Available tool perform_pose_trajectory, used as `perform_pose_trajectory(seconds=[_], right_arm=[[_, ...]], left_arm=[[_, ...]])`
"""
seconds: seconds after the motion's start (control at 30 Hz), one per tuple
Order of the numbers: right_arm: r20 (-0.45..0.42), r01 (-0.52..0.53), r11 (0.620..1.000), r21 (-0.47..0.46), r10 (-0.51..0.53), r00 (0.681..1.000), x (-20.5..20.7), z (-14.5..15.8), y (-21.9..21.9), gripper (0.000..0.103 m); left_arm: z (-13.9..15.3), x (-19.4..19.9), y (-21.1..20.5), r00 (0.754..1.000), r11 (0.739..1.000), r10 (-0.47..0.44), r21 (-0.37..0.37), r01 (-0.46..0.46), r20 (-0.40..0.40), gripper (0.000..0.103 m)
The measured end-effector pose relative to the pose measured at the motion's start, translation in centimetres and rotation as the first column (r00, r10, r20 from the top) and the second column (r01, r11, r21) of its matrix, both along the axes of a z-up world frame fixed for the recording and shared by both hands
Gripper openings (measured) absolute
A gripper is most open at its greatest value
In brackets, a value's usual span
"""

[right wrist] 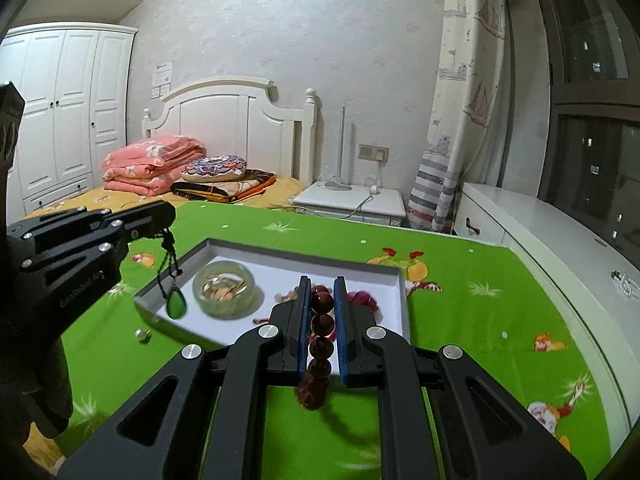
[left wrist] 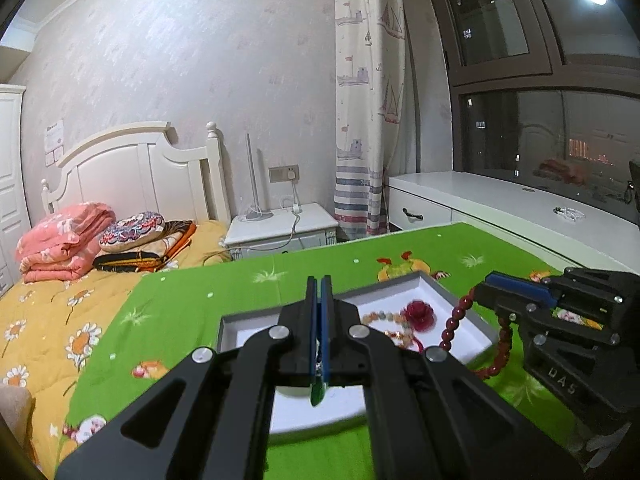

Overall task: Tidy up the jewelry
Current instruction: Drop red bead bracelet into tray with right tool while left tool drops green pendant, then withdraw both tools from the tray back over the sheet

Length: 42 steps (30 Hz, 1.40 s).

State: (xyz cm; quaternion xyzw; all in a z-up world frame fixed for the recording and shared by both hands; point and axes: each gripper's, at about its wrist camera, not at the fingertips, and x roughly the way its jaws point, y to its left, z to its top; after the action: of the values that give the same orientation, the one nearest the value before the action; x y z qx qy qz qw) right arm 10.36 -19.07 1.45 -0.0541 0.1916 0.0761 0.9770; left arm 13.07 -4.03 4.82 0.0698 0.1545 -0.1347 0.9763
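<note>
A shallow white jewelry box (right wrist: 403, 300) lies on the green cloth; it also shows in the left wrist view (left wrist: 472, 312). My left gripper (left wrist: 319, 282) is shut on the black cord of a green pendant necklace (right wrist: 176, 305), which hangs over the box's left end. My right gripper (right wrist: 322, 280) is shut on a dark red bead bracelet (right wrist: 322, 324); the beads loop down from it in the left wrist view (left wrist: 454, 326). In the box lie a pale jade bangle (right wrist: 224, 288), a red flower piece (left wrist: 419, 314) and a pale bead string (left wrist: 384, 318).
A small silver piece (right wrist: 142, 335) lies on the cloth left of the box. A white dresser (right wrist: 560, 248) with a bead string (right wrist: 626, 282) stands at the right. A bed (left wrist: 60, 312) and nightstand (left wrist: 280, 228) lie beyond.
</note>
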Motion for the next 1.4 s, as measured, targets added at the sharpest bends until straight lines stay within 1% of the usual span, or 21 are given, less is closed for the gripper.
perform_pose_trajectory(seconds=[0.2,0.33,0.47,0.57,0.7,0.77,0.8,0.83,0.87,0.9,0.93,1.0,1.07,1.1,1.13,1.23,1.33,1.4], right_arm=[[-0.021,0.011,1.0,0.002,-0.011,1.0,2.7,0.2,-0.1,0.011],[-0.044,0.026,1.0,-0.009,-0.026,0.999,4.7,-0.2,0.0,0.011],[-0.086,0.042,0.999,-0.003,-0.042,0.995,6.9,-1.1,-0.1,0.011],[-0.123,0.045,0.999,0.003,-0.044,0.991,8.4,-2.0,-0.3,0.011],[-0.193,0.042,0.999,0.022,-0.037,0.98,10.2,-3.2,-0.5,0.012],[-0.228,0.053,0.998,0.028,-0.045,0.973,10.9,-3.7,-0.7,0.016],[-0.236,0.059,0.998,0.031,-0.05,0.97,11.1,-4.0,-0.8,0.024],[-0.236,0.063,0.997,0.036,-0.053,0.97,11.0,-4.1,-0.9,0.037],[-0.234,0.064,0.997,0.04,-0.053,0.971,11.0,-4.2,-1.0,0.045],[-0.231,0.063,0.997,0.043,-0.051,0.972,10.8,-4.4,-1.0,0.054],[-0.229,0.065,0.997,0.04,-0.055,0.972,10.7,-4.5,-1.0,0.055],[-0.231,0.071,0.997,0.033,-0.062,0.971,10.7,-4.7,-1.0,0.054],[-0.238,0.078,0.996,0.035,-0.068,0.969,10.6,-4.9,-1.0,0.055],[-0.242,0.084,0.996,0.038,-0.073,0.968,10.5,-4.9,-1.1,0.055],[-0.246,0.087,0.995,0.042,-0.074,0.967,10.3,-4.9,-1.2,0.056],[-0.257,0.085,0.994,0.073,-0.063,0.964,9.1,-4.8,-1.3,0.06],[-0.26,0.08,0.992,0.093,-0.053,0.964,7.8,-4.8,-1.2,0.061],[-0.267,0.081,0.991,0.111,-0.048,0.962,6.8,-4.8,-1.2,0.062]], left_arm=[[1.4,3.0,-0.9,1.0,1.0,0.0,-0.002,0.0,-0.018,0.002],[1.2,5.4,-1.9,0.999,1.0,0.005,-0.002,-0.005,-0.048,0.002],[0.2,7.8,-2.8,0.996,1.0,0.023,0.008,-0.022,-0.084,0.002],[-1.2,9.8,-3.2,0.991,0.999,0.038,0.013,-0.037,-0.124,0.002],[-3.4,11.6,-3.3,0.978,0.999,0.052,0.011,-0.05,-0.204,0.002],[-4.5,12.2,-3.1,0.968,0.999,0.049,0.002,-0.05,-0.246,0.004],[-4.9,12.3,-3.0,0.965,0.999,0.05,0.003,-0.051,-0.259,0.011],[-5.3,12.4,-2.9,0.962,0.999,0.053,0.004,-0.053,-0.267,0.027],[-5.6,12.3,-2.8,0.961,0.998,0.06,0.006,-0.06,-0.268,0.04],[-5.8,12.2,-2.6,0.961,0.997,0.071,0.008,-0.071,-0.267,0.056],[-5.9,12.0,-2.4,0.961,0.996,0.086,0.008,-0.087,-0.262,0.062],[-6.1,11.8,-2.1,0.958,0.996,0.092,0.006,-0.094,-0.271,0.063],[-6.2,11.4,-1.7,0.954,0.995,0.101,0.015,-0.101,-0.283,0.069],[-6.1,11.2,-1.6,0.952,0.994,0.108,0.021,-0.106,-0.286,0.076],[-6.1,11.0,-1.4,0.951,0.994,0.112,0.027,-0.109,-0.288,0.079],[-5.7,9.5,-0.3,0.948,0.993,0.114,0.029,-0.111,-0.299,0.085],[-5.5,7.6,1.2,0.945,0.993,0.112,0.001,-0.118,-0.308,0.087],[-5.6,6.2,2.0,0.944,0.992,0.121,-0.001,-0.128,-0.308,0.089]])
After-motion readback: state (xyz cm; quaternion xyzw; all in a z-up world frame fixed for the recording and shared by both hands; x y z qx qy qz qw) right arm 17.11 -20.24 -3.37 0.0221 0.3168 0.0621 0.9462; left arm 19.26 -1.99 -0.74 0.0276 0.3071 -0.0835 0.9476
